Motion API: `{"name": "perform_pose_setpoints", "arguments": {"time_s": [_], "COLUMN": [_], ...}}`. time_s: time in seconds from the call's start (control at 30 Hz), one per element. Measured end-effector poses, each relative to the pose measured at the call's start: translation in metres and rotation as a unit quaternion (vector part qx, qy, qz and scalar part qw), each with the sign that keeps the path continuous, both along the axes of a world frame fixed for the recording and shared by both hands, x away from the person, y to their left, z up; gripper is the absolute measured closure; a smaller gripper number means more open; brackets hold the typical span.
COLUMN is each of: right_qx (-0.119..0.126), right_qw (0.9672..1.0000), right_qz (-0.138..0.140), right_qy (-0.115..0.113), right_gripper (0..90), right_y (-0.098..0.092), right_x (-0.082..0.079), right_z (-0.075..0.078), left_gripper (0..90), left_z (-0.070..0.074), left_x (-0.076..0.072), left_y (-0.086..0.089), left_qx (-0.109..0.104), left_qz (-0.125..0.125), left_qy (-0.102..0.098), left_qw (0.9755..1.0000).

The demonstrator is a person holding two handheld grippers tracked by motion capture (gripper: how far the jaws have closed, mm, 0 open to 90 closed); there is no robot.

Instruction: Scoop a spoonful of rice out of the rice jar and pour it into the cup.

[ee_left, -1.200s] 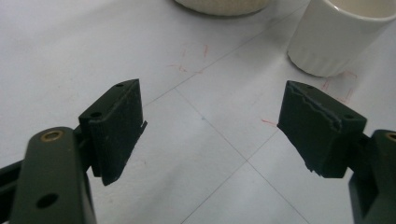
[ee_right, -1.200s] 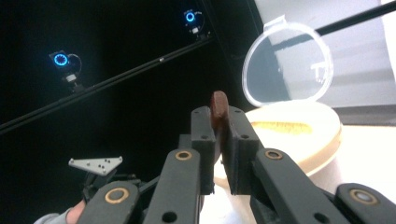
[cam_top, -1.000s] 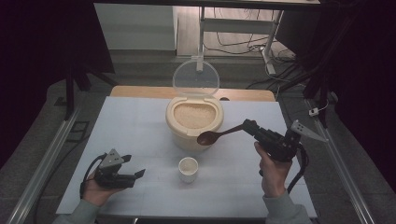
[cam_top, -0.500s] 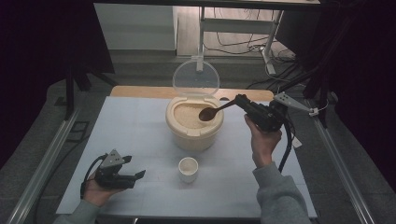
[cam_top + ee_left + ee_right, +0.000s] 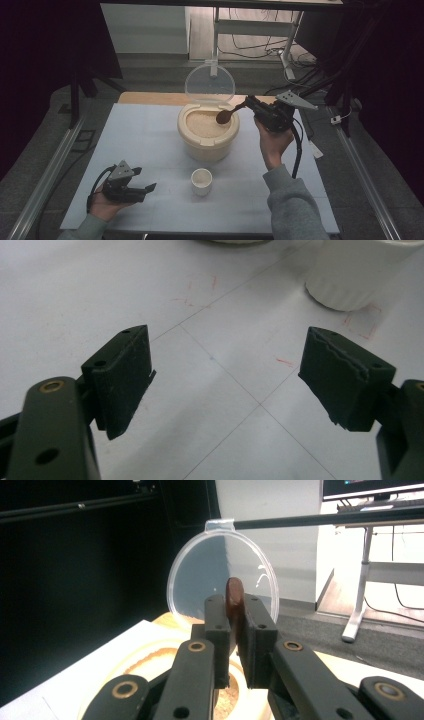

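A cream rice container (image 5: 207,140) stands mid-table with its clear lid (image 5: 210,82) swung up at the back. It holds pale grain (image 5: 202,122). My right gripper (image 5: 250,105) is at the container's right rim, shut on the handle of a brown wooden spoon (image 5: 223,116) whose bowl hangs over the grain. In the right gripper view the spoon (image 5: 233,597) stands edge-on between the pads of that gripper (image 5: 234,625), with the lid (image 5: 200,580) behind. My left gripper (image 5: 145,190) rests open near the front left, nothing between its jaws (image 5: 230,375). A small white cup (image 5: 201,181) stands in front of the container.
The white cup (image 5: 350,275) lies just beyond my left gripper's right jaw. Red pencil marks and thin lines cross the white tabletop (image 5: 215,320). Metal rails (image 5: 50,165) run along both table sides. A desk frame and cables (image 5: 285,55) stand behind the table.
My right gripper has carried the spoon up and back from the container's front right, so the spoon bowl now hangs over the grain. The left gripper has stayed put.
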State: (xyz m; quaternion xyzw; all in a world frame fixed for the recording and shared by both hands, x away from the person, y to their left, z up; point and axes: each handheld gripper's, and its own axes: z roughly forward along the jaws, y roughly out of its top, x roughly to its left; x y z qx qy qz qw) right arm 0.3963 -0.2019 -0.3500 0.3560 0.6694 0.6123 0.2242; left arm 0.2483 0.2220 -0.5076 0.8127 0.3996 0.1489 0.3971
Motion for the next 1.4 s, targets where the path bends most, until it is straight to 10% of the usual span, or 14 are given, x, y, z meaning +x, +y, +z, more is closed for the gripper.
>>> {"name": "perform_pose_setpoints", "arguments": {"time_s": [0.3, 0.63, 0.93, 1.4], "right_qx": [-0.027, 0.03, 0.112, 0.178], "right_qw": [0.9996, 0.9965, 0.9814, 0.9628], "right_qz": [-0.003, 0.006, 0.011, -0.004], "right_qy": [0.01, 0.078, 0.156, 0.203], "right_gripper": [83.0, 83.2, 82.1, 82.7], "right_y": [0.008, 0.006, 0.003, -0.009], "right_x": [0.003, 0.01, 0.016, 0.021], "right_z": [-0.008, -0.032, -0.047, -0.057], "left_gripper": [20.6, 20.6, 20.7, 20.7], "left_z": [0.0, -0.001, -0.001, -0.001], "left_x": [0.0, 0.0, 0.001, 0.001], "left_y": [-0.001, -0.001, -0.002, -0.002], "left_qx": [0.002, 0.003, 0.005, 0.005], "left_qz": [-0.001, -0.001, -0.003, -0.003], "left_qy": [0.0, 0.001, 0.002, 0.002], "left_qw": [1.0, 1.0, 1.0, 1.0]}}
